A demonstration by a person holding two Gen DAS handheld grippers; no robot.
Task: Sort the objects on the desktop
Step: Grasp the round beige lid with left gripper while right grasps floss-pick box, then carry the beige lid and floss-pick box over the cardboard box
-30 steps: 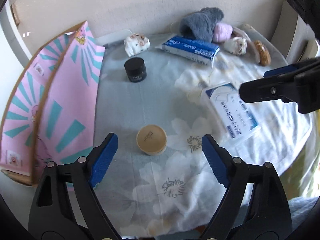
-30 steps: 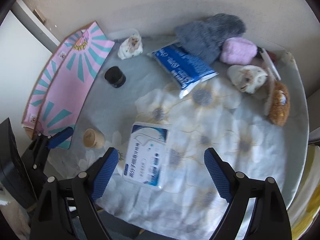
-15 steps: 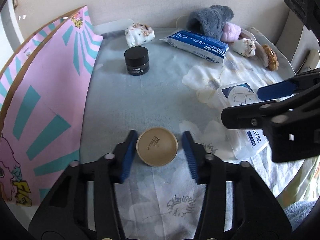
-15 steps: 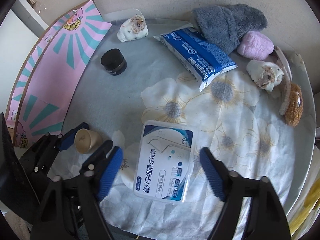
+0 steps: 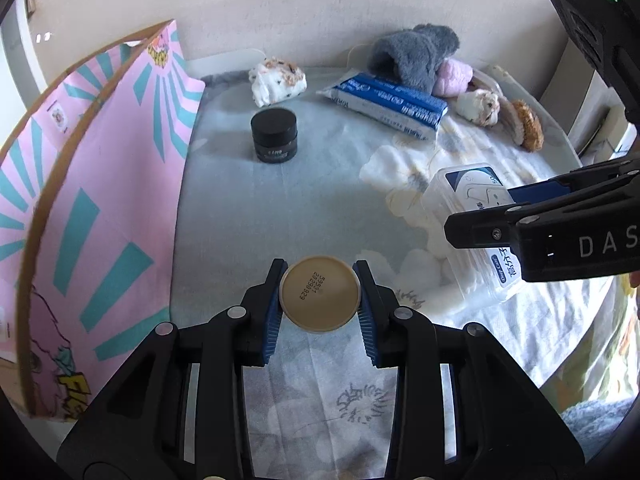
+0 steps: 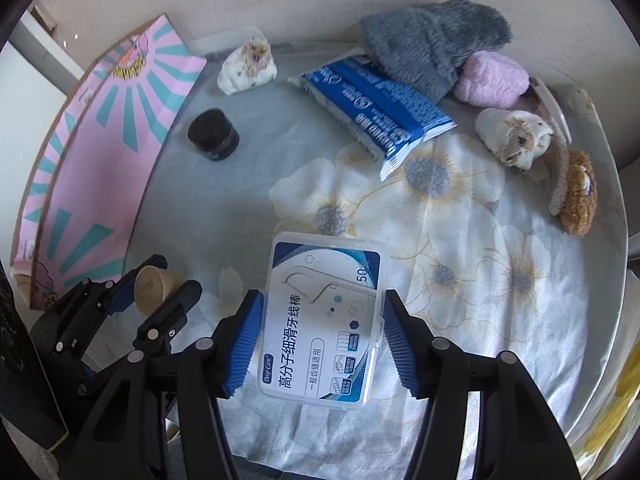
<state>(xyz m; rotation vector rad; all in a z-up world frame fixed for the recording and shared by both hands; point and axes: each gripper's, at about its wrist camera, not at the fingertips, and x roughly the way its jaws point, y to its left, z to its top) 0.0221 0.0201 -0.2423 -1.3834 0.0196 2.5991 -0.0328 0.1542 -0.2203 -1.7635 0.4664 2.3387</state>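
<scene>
While the left gripper (image 5: 319,300) is closing on the small tan jar (image 5: 319,293) at 6 o'clock, the right gripper (image 6: 320,332) is closing around the floss box (image 6: 321,322) – pads beside it (touch unclear). Nothing looks sorted yet – the black jar (image 5: 275,133) and tissue pack (image 5: 387,105) wait at 12 o'clock.

- Standing behind: plain beige wall (image 5: 248,4), unmarked.
- Covering the round table (image 6: 614,216): pale floral cloth (image 6: 460,240).
- Falling from the right: bright daylight, leaving the cloth's left part shaded.
- Leaning at left: pink-and-teal cardboard panel (image 5: 100,184).
</scene>
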